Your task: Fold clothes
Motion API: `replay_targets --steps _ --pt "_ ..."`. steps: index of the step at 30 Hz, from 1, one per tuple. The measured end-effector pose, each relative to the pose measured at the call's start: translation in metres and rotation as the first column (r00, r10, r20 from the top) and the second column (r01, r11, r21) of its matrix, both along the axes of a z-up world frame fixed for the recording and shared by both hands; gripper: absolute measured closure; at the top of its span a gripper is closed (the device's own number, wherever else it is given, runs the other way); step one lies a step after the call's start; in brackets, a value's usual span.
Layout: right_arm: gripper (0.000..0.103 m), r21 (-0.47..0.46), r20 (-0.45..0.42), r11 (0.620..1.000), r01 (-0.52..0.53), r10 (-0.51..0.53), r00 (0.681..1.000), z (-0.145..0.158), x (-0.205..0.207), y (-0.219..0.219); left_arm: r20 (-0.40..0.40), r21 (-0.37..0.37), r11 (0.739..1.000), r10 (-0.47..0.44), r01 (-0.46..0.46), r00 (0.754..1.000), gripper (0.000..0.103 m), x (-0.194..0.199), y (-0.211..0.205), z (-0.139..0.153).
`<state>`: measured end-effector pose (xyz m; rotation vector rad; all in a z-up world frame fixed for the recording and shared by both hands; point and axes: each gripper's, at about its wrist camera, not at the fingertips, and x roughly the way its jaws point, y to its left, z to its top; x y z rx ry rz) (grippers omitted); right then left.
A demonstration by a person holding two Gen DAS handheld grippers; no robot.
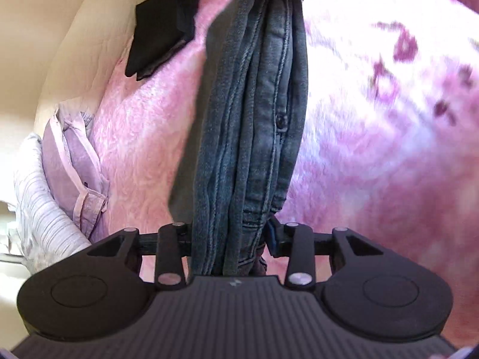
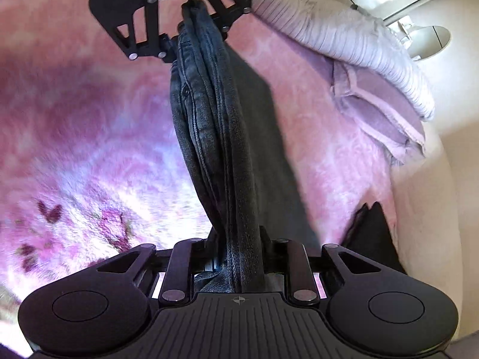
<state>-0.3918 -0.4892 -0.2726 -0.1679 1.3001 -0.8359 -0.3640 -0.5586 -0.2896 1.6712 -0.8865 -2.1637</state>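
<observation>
A bunched pair of dark blue-grey jeans [image 1: 248,125] hangs stretched in the air between my two grippers, above a pink fluffy blanket [image 1: 143,137]. My left gripper [image 1: 230,239] is shut on one end of the jeans, the denim packed between its jaws. My right gripper [image 2: 239,254] is shut on the other end of the jeans [image 2: 215,137]. In the right wrist view the left gripper [image 2: 196,34] shows at the top, facing mine, clamped on the far end. A dark button shows on the denim.
A folded black garment [image 1: 161,27] lies on the blanket near the cream wall; it appears again as a black garment [image 2: 371,233] at the right. A lilac pillow [image 2: 380,113] and a striped white pillow [image 2: 344,39] rest at the blanket's edge. A round white table [image 2: 431,40] stands beyond.
</observation>
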Motion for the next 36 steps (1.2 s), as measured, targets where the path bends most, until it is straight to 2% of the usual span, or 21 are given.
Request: replay_targets --steps 4,9,15,25,36 --pt "0.082 0.052 0.014 0.998 -0.031 0.031 0.999 0.029 -0.005 0.012 0.021 0.061 0.998 0.025 -0.026 0.999 0.069 -0.002 0.012 0.024" --pt "0.083 0.104 0.029 0.993 -0.061 0.059 0.998 0.047 -0.011 0.032 0.037 0.095 0.994 0.053 -0.057 0.998 0.07 -0.007 0.024 0.046" --pt "0.083 0.133 0.049 0.987 -0.094 0.088 0.995 0.075 -0.016 0.033 0.056 0.133 0.984 0.11 -0.116 0.992 0.07 -0.008 0.029 0.074" --pt "0.083 0.075 0.037 0.984 -0.162 0.16 0.986 0.125 -0.003 0.058 0.03 0.069 0.98 0.185 -0.186 0.982 0.07 0.019 0.061 0.13" --pt "0.083 0.002 0.007 0.972 -0.236 0.236 0.972 0.183 0.03 0.131 -0.012 -0.005 0.958 0.286 -0.286 0.958 0.07 0.064 0.133 0.193"
